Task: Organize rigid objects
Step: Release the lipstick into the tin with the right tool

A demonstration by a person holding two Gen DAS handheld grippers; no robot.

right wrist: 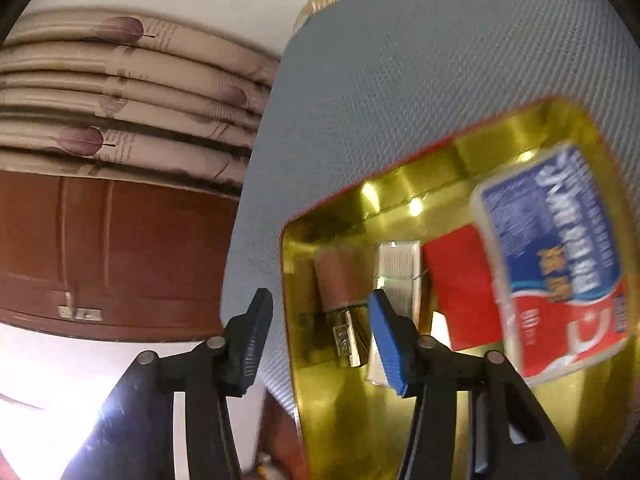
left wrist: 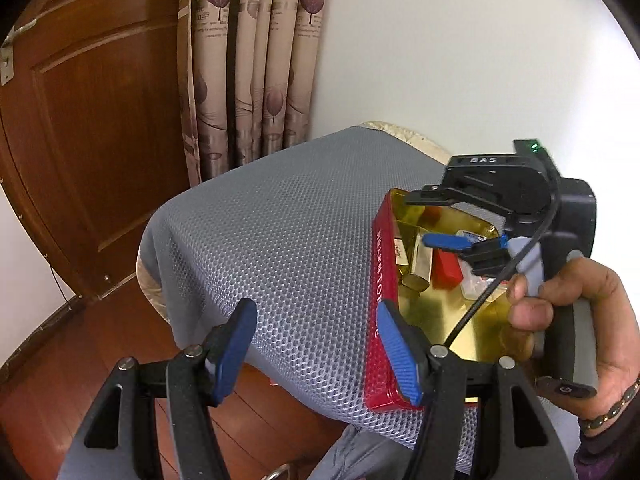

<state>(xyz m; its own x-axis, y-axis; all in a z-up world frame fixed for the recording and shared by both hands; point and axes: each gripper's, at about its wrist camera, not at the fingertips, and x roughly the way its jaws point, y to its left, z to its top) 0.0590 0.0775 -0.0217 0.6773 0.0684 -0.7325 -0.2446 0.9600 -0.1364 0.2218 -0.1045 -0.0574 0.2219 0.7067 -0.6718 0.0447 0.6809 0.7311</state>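
- While the red tin (left wrist: 378, 280) w/ gold inside sits on the grey mesh cover (left wrist: 280, 240) at its near right part, both grippers hang over it.
- L gripper (left wrist: 320, 354): jaws wide, nothing between them; its right blue pad (left wrist: 400, 354) is over the tin's red side wall, left pad over bare mesh. Touching the wall or just above it, can't tell.
- R gripper (right wrist: 320, 338): jaws wide, empty; right pad over the tin's gold floor, left pad outside the rim, so the tin's edge runs between the fingers.
- From the left wrist view the R gripper (left wrist: 448, 220) shows above the tin's far half, held by the person's right hand (left wrist: 568, 320), bead bracelet (left wrist: 612, 408) at the wrist.
- Inside the tin: brown cylinder w/ gold cap (right wrist: 338, 288), silver-white flat box (right wrist: 398, 272), red box (right wrist: 460, 280), blue/red/white packet (right wrist: 556, 256) (blurred, text unreadable). They lie side by side toward the far end; near end of the gold floor is bare.
- Background: wood door (left wrist: 80, 140), beige leaf-print curtain (left wrist: 256, 60), white wall (left wrist: 460, 60), wood floor (left wrist: 80, 340).
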